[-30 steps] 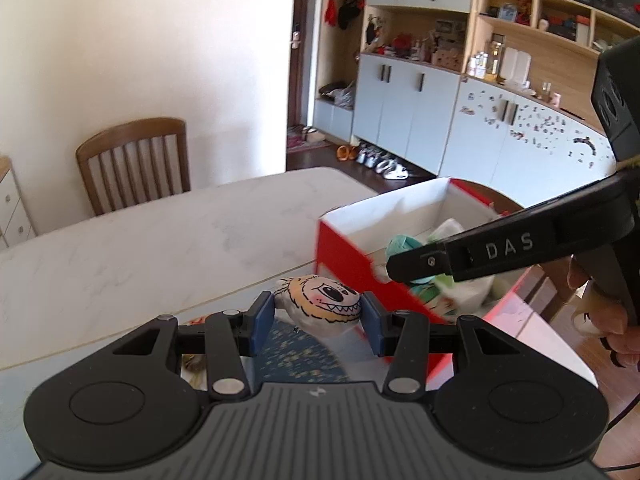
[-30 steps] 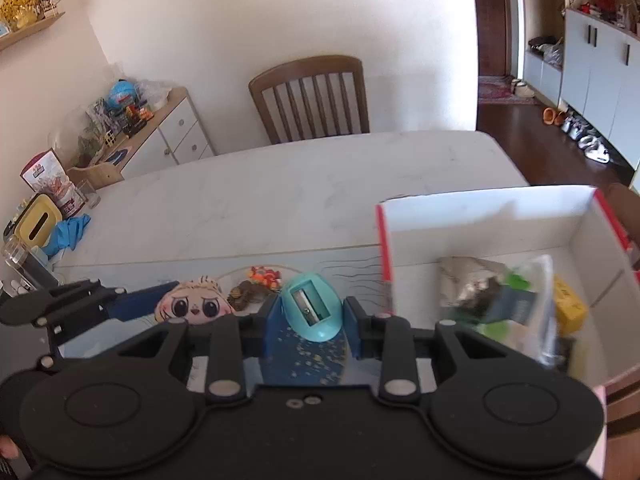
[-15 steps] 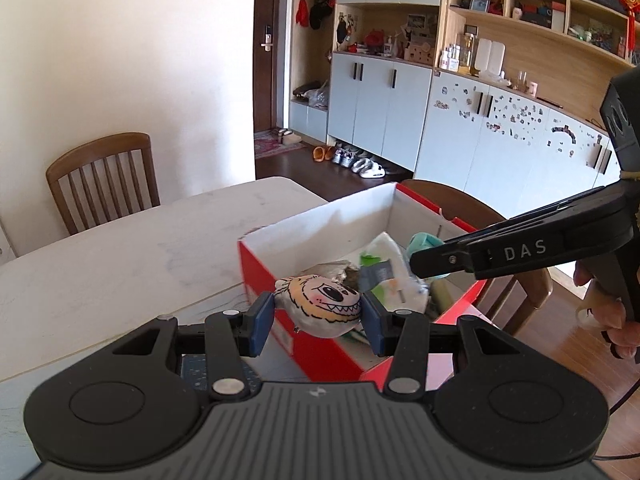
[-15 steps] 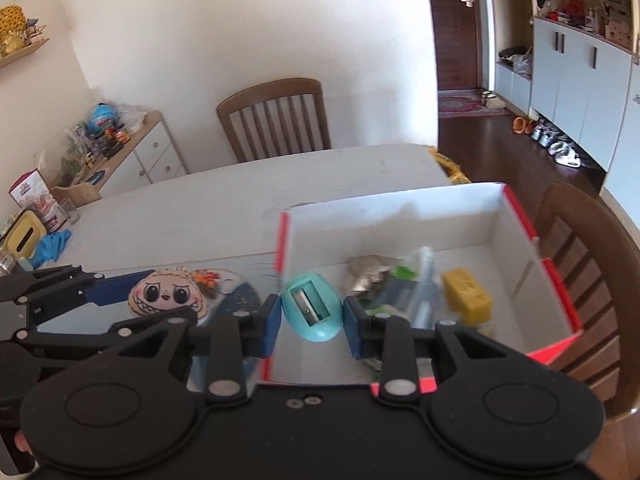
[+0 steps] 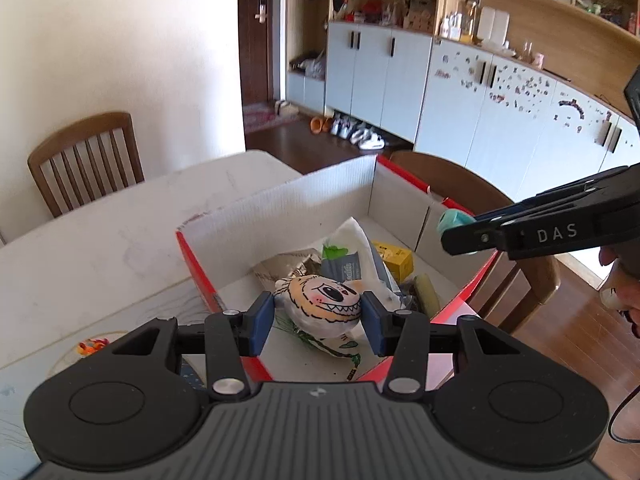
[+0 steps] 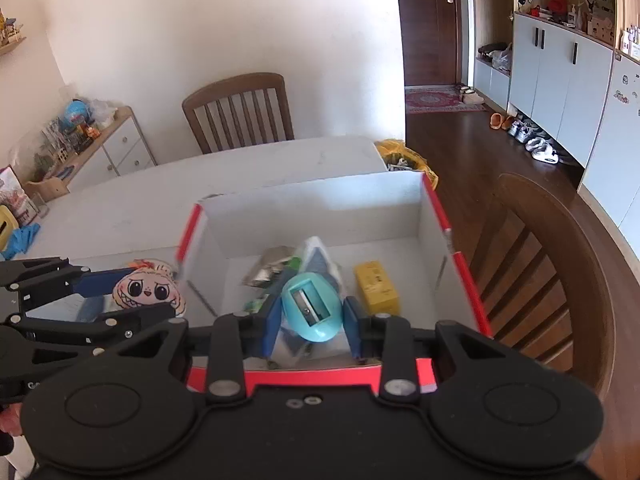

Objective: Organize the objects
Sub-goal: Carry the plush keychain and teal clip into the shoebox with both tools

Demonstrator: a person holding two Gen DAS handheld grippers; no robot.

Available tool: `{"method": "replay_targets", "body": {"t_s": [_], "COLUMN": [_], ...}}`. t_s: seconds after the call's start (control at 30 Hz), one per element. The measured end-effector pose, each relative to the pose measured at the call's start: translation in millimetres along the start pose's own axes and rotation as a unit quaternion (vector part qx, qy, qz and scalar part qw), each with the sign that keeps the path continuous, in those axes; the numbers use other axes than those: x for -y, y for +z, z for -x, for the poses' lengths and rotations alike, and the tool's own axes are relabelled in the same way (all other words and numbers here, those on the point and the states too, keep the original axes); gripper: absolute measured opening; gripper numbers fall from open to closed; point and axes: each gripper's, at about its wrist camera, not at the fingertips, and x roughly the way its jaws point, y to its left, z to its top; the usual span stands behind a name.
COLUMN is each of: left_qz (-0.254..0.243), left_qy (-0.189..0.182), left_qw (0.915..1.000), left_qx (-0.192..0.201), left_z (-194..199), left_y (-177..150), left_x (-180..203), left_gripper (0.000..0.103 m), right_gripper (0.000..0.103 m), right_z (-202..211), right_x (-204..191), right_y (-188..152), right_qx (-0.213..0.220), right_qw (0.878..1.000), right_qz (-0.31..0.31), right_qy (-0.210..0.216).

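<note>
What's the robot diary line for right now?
left gripper: holds monster-face toy over red box | right gripper: holds teal sharpener over box | nothing dropped yet

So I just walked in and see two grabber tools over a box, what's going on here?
A person is tidying small things into the red and white box on the table. The left gripper is shut on a cartoon-face toy, the right gripper on a teal egg-shaped pencil sharpener. Both hang over the box, which already holds a yellow block and some packets. Neither item is released yet.
</note>
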Motion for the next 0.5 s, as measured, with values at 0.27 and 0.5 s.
{"method": "replay_targets", "body": {"t_s": [0.27, 0.5], "left_qz": [0.000, -0.006], "left_qy": [0.026, 0.040], "left_qw": [0.9994, 0.9979], "left_qx": [-0.024, -0.050], "left_z": [-41, -83], "left_y": [19, 29], "left_x": [-4, -6], "left_gripper": [0.046, 0.047], "right_gripper": [0.032, 0.032], "right_z": [-35, -75], "right_x": [20, 18], "right_y": [7, 11], "right_qx": [-0.024, -0.050], "right_qw": [0.999, 0.997], "right_qz": [0.024, 0.061], "right_qy": [-0.008, -0.012]}}
